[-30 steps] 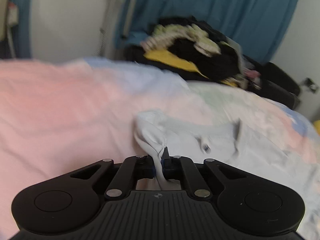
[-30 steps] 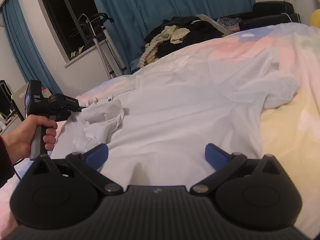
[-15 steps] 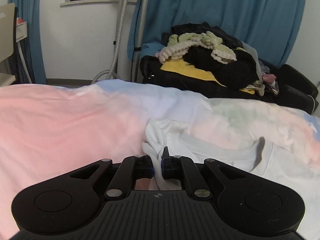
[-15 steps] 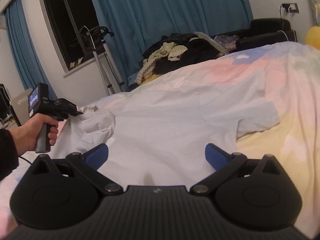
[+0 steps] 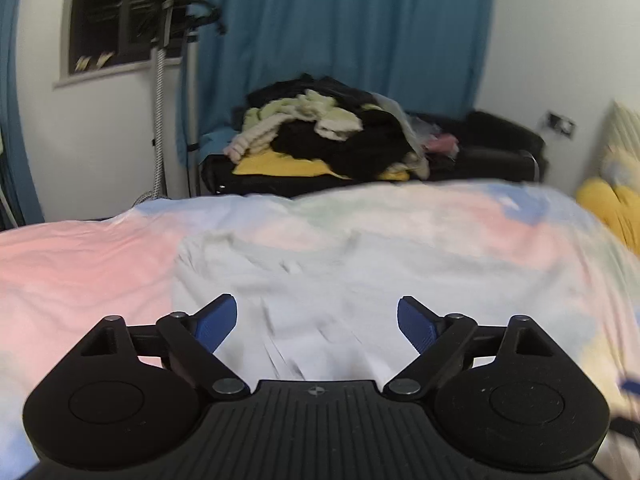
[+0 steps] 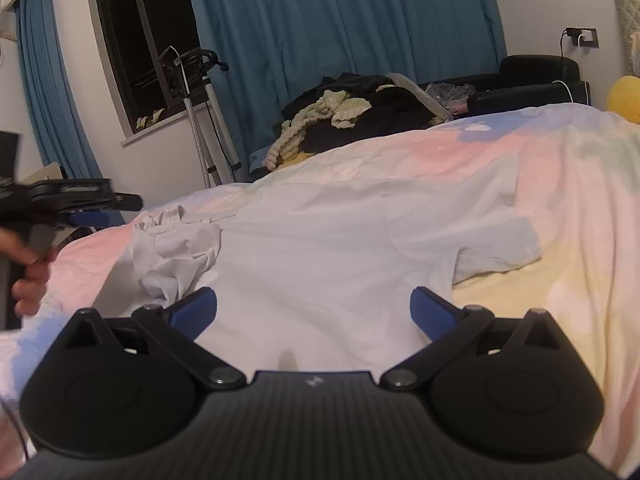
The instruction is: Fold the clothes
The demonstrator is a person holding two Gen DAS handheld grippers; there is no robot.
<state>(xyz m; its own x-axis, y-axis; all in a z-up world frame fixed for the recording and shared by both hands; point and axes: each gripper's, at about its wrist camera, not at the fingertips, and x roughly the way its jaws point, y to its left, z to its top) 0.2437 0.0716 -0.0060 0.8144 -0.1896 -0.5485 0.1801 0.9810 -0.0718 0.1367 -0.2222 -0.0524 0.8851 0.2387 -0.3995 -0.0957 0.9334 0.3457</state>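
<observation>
Half a second ago the left tongs (image 5: pixel 317 322) were pinched on a bunched fold of the white short-sleeved T-shirt (image 6: pixel 320 256); now their blue pads stand wide apart with nothing between them, and the left-wrist view has swung, blurred, across the cloth. Starting at the left of the right-wrist view, the left tongs show again, held in the person's left hand (image 6: pixel 28 276) just beyond the shirt's crumpled left sleeve (image 6: pixel 176 252), which lies heaped rather than flat. Moving rightward, the shirt's body is spread fairly smooth on the pastel pink, blue and yellow bedspread (image 6: pixel 560 208), and its right sleeve (image 6: pixel 492 240) lies out flat towards the yellow patch. The right tongs (image 6: pixel 313 312) hover low over the hem end, pads wide, gripping nothing. Beyond the bed a dark heap of unfolded clothes (image 6: pixel 360 112) waits before the teal curtain (image 6: pixel 340 20). The step in hand looks like laying the shirt flat before the first fold. To do it well, the left tongs should take the rumpled sleeve by its cuff edge, a single layer only, and draw it outward until the wrinkles go, while the right tongs pin or tension the hem so that the body does not drag along.
</observation>
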